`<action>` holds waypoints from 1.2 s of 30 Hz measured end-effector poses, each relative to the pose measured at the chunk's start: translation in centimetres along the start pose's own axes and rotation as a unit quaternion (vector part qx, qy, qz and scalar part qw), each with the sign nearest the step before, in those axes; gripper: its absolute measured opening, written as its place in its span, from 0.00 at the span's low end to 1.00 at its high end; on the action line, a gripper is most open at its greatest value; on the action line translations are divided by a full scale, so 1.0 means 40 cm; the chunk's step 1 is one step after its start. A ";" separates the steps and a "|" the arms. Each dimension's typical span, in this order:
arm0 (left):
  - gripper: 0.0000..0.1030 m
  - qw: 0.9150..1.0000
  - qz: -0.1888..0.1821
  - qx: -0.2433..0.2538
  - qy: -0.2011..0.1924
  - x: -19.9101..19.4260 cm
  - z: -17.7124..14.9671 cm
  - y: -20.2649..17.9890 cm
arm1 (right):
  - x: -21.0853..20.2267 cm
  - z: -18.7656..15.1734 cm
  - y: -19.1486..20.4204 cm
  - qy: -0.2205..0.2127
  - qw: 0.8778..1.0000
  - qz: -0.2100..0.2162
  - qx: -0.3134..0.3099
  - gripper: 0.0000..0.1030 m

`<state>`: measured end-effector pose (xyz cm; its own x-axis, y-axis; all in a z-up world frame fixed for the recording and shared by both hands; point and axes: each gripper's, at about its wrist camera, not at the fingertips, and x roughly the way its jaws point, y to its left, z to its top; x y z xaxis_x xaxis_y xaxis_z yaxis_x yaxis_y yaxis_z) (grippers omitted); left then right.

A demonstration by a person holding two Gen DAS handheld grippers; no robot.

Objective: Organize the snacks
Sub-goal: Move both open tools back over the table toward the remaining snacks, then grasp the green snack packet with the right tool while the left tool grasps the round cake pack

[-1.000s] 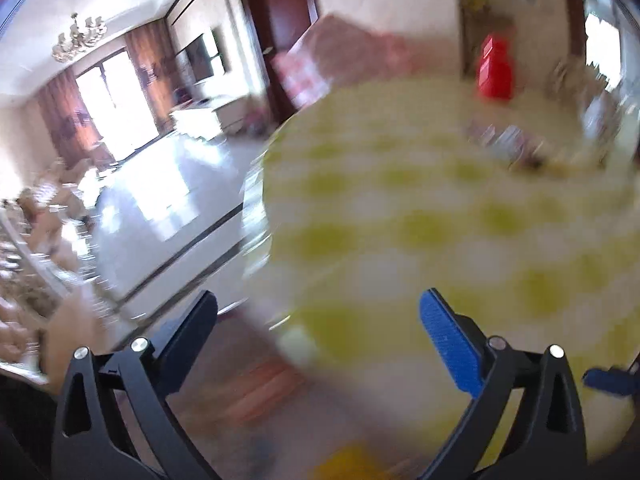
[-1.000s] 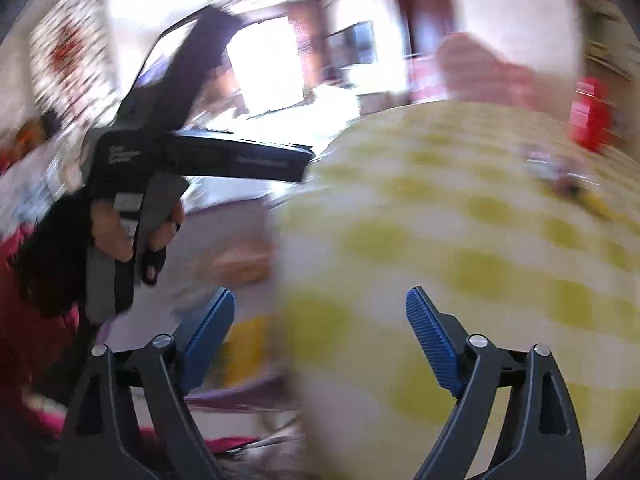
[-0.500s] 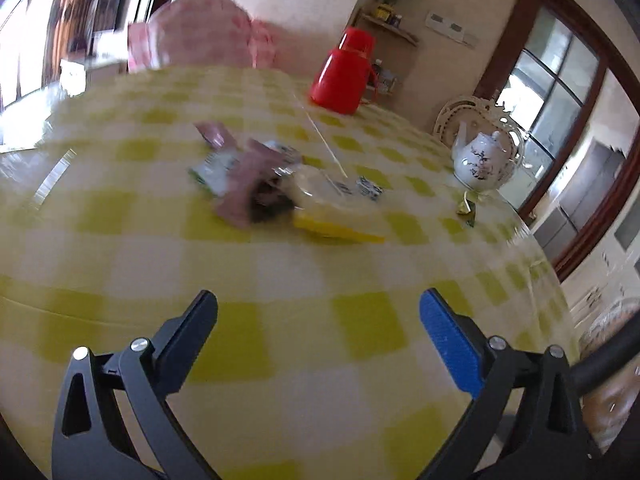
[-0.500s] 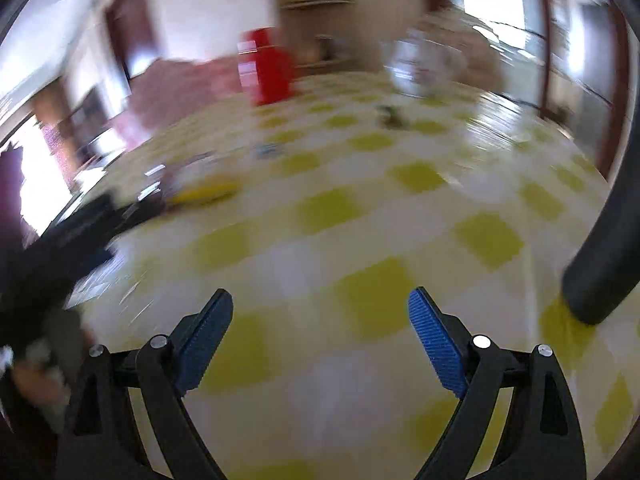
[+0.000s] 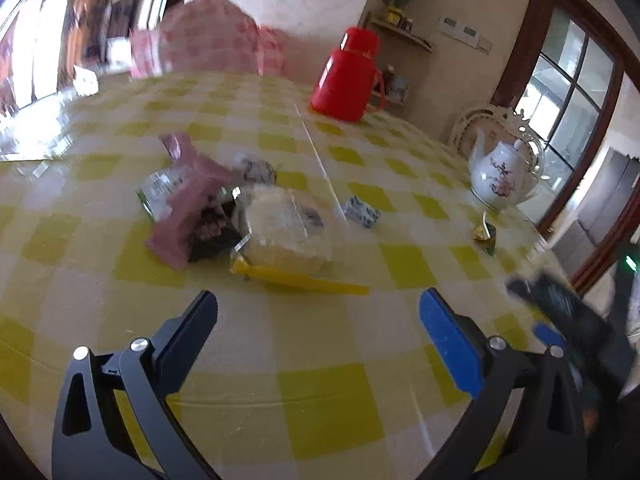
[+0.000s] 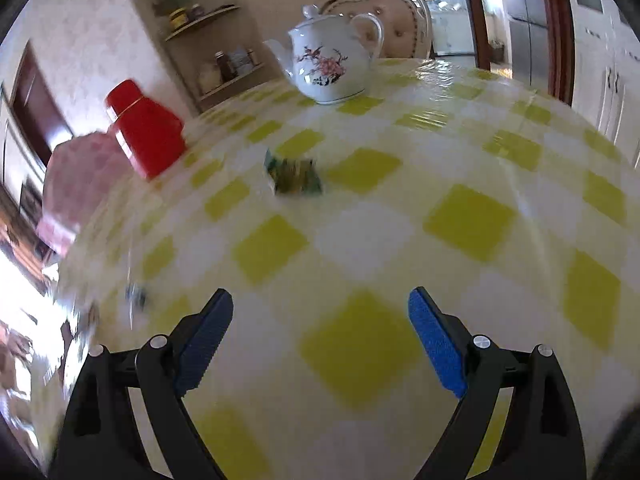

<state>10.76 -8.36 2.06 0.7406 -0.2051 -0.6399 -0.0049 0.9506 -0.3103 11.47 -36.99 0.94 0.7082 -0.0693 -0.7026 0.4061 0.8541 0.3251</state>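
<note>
A heap of snacks lies on the yellow-checked table: a pink packet, a clear bag with a yellow edge, a grey-white wrapped sweet, a small blue-white packet and a green-gold sweet. My left gripper is open and empty, just short of the heap. My right gripper is open and empty over the table, well short of a green-gold sweet. The blue-white packet shows blurred at the left. The right gripper shows in the left wrist view.
A red thermos stands at the back, also in the right wrist view. A white flowered teapot stands at the far right. A pink covered chair and a white chair stand behind the table.
Both grippers swung from the room and table edge onto the table. The left now faces the snack heap a little closer; the right turned toward the teapot. Both stayed open.
</note>
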 end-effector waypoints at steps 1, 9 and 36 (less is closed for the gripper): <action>0.98 1.000 -0.002 -0.003 0.009 0.004 0.003 0.005 | 0.027 0.022 0.006 0.002 1.000 0.001 0.003 0.84; 0.98 0.999 -0.005 0.017 0.031 0.020 -0.003 -0.012 | 0.200 0.166 0.086 0.000 0.999 -0.047 0.000 0.84; 0.98 0.997 -0.013 -0.067 0.048 0.000 0.004 0.102 | -0.217 -0.250 0.096 0.006 0.988 0.084 -0.133 0.36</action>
<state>10.85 -4.45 0.92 0.6736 -0.2572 -0.6929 -0.0806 0.9063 -0.4149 1.11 -27.95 1.98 0.7446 0.0898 -0.6615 0.1168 0.9581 0.2616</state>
